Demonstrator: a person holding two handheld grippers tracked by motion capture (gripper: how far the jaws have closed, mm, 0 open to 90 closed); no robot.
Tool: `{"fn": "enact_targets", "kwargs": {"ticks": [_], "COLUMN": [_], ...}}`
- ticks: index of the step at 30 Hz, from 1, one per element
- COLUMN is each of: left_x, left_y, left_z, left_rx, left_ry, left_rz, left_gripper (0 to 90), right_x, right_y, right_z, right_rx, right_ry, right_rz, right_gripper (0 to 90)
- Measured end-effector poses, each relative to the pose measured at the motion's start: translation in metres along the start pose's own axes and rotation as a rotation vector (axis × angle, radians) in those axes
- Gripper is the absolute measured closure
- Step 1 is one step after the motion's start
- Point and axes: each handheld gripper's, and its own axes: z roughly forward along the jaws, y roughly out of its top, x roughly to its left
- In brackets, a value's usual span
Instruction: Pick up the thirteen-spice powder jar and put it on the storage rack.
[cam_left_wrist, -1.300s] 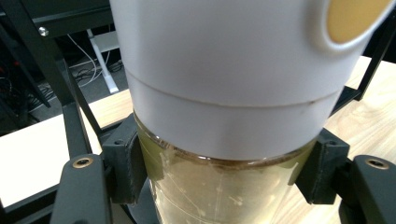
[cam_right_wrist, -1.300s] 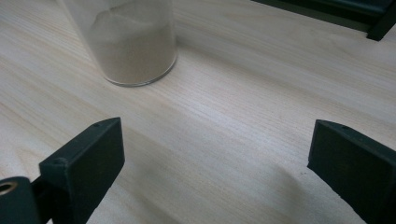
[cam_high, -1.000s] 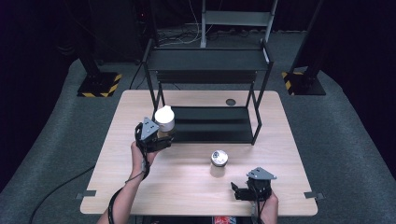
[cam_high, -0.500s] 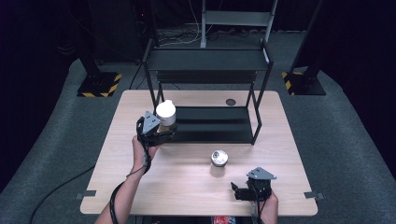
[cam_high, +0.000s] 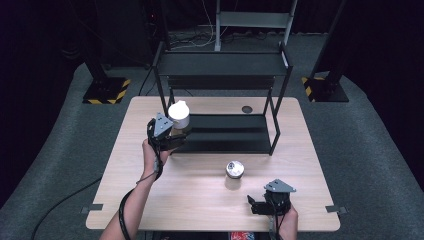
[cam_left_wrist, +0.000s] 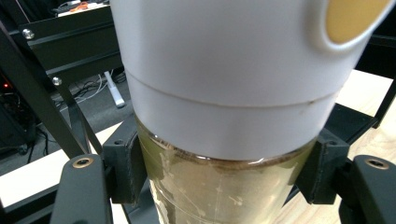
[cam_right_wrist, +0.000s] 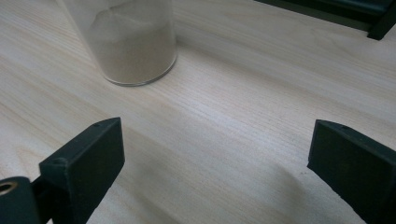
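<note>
— Carrying, I'd say: the left gripper (cam_high: 172, 131) is clamped around a clear glass jar with a tall white cap (cam_high: 179, 116), pads pressed on the glass just under the cap, and the jar hangs in the air at the left front post of the black metal two-tier rack (cam_high: 220, 65).

— And the other hand?

— The right gripper (cam_high: 256, 204) rests low near the front edge of the pale wooden table (cam_high: 150, 210), jaws spread wide with nothing in them. A second clear jar of sandy powder with a silvery lid (cam_high: 234, 169) stands on the table between it and the rack.

— What comes next?

— Probably shelving it. That calls for clearing the post, keeping the jar upright, and setting it down flat on the lower tier before letting go.
</note>
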Motion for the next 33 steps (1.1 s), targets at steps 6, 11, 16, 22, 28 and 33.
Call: {"fn": "enact_targets", "kwargs": {"ticks": [6,11,16,22,28,33], "left_x": [0.003,0.007,0.009,0.015,0.017,0.019], "left_y": [0.004,0.009,0.013,0.019,0.027,0.032], "left_z": [0.003,0.005,0.007,0.008,0.01,0.01], "left_rx": [0.001,-0.005,-0.005,-0.015,-0.02,-0.023], "left_ry": [0.003,0.004,0.009,0.007,0.011,0.012], "left_rz": [-0.004,-0.01,-0.01,-0.022,-0.02,-0.02], "left_gripper": [30.2,30.2,30.2,30.2,30.2,30.2], "right_x": [0.0,0.0,0.0,0.0,0.0,0.0], "right_y": [0.0,0.0,0.0,0.0,0.0,0.0], "right_z": [0.0,0.0,0.0,0.0,0.0,0.0], "right_rx": [0.0,-0.002,0.0,-0.002,0.0,-0.001], "right_ry": [0.0,-0.001,-0.001,-0.001,-0.001,0.0], "right_rz": [0.001,0.001,0.001,0.001,0.002,0.002], "right_gripper": [2.9,2.9,2.9,2.9,2.9,2.9]}}
